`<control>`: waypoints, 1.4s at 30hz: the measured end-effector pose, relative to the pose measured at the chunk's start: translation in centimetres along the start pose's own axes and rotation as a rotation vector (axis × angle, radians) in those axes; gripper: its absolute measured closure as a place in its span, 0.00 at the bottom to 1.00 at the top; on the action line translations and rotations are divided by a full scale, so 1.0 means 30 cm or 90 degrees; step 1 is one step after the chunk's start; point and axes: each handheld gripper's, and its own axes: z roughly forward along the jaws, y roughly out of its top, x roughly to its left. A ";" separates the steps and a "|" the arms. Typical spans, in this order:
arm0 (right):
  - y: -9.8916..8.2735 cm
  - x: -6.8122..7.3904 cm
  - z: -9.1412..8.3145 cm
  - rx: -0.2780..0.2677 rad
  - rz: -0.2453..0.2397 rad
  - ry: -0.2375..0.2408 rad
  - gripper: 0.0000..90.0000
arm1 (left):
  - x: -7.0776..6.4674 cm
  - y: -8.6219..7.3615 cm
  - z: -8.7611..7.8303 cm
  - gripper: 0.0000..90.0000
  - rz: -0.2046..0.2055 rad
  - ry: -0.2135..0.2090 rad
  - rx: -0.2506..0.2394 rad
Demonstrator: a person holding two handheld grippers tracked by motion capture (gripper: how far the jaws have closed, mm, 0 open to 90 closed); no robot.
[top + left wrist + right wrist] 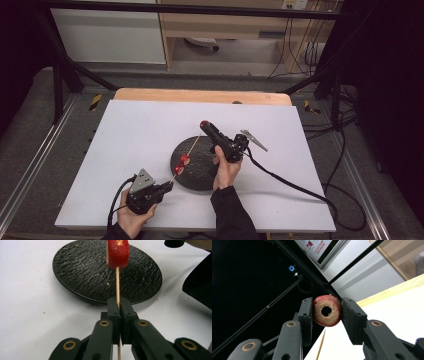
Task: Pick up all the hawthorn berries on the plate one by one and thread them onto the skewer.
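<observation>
No writing here is clear enough for me to read; the poster behind my right claw (326, 311) is too small. My left claw (118, 305) is clenched on the skewer (192, 146), which slants up and away over the black plate (200, 175) on the white table (130, 140), carrying two red pieces (182, 163). My right claw grasps a red ring (327, 310) at the skewer's far tip, hole facing me.
</observation>
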 end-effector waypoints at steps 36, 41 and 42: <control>-0.060 0.020 -0.002 0.026 0.001 0.028 0.70 | -0.013 0.006 0.026 0.98 -0.045 -0.002 -0.022; -0.054 0.018 0.000 0.029 -0.026 0.031 0.70 | -0.019 0.006 0.019 0.98 -0.049 -0.004 -0.035; -0.054 0.017 0.001 0.026 -0.032 0.030 0.70 | -0.020 0.005 0.019 0.98 -0.053 -0.005 -0.035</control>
